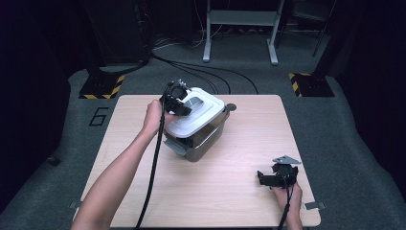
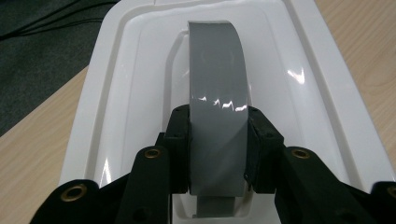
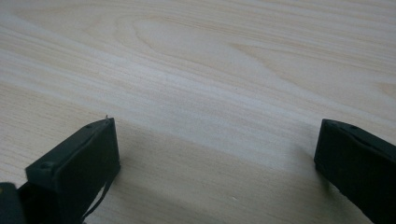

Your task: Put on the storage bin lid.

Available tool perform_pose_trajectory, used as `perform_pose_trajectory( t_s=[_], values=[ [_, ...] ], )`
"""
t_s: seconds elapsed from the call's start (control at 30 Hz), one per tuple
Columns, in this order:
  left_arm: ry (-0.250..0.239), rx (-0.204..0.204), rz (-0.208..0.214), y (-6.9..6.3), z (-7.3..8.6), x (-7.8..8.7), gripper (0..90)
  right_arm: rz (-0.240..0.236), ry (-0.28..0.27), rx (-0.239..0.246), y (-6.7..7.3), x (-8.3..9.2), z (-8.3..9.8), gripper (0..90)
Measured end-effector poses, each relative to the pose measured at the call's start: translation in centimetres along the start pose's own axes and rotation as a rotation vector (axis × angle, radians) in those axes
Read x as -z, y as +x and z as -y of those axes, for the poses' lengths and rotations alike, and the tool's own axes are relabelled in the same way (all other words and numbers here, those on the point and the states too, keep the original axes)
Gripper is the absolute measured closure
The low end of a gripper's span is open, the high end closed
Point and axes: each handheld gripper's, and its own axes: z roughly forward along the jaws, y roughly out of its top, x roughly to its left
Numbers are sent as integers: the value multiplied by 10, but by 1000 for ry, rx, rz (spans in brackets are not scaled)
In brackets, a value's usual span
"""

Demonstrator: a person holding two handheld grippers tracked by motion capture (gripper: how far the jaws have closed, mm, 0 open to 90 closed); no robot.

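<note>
Dark room, grey carpet, cables trailing off behind a light wood worktop. The landmark here is the storage box: grey tub, white lid, sitting a bit left of the worktop's middle and turned at an angle to its edges.

The left hand-held gripper is clamped on the grey handle that arches over the lid's centre, pads pressing both edges of the strap, so it's a snug hold. The right hand-held gripper is well off to the box's right near the front edge, jaws spread wide over bare wood, holding nothing.

If the plan is to lift the box by that handle, I'd pull straight up and keep the grip centred so the box doesn't swing.

The long axis of the box runs diagonally, from the near-left corner toward the far right, and the handle strap runs along that same line, away from the left hand-held gripper.
</note>
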Motion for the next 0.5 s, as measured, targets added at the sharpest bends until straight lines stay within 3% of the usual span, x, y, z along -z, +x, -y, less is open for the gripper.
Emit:
perform_pose_trajectory(
  t_s=[0.27, 0.5],
  values=[
    [25, -16, 11, -8, -7, -13, 667, 0, 0, 0, 0, 0, 0, 0],
    [46, 7, 17, -12, -8, -21, 666, 0, 1, 0, 0, 0, 0, 0]
  ],
)
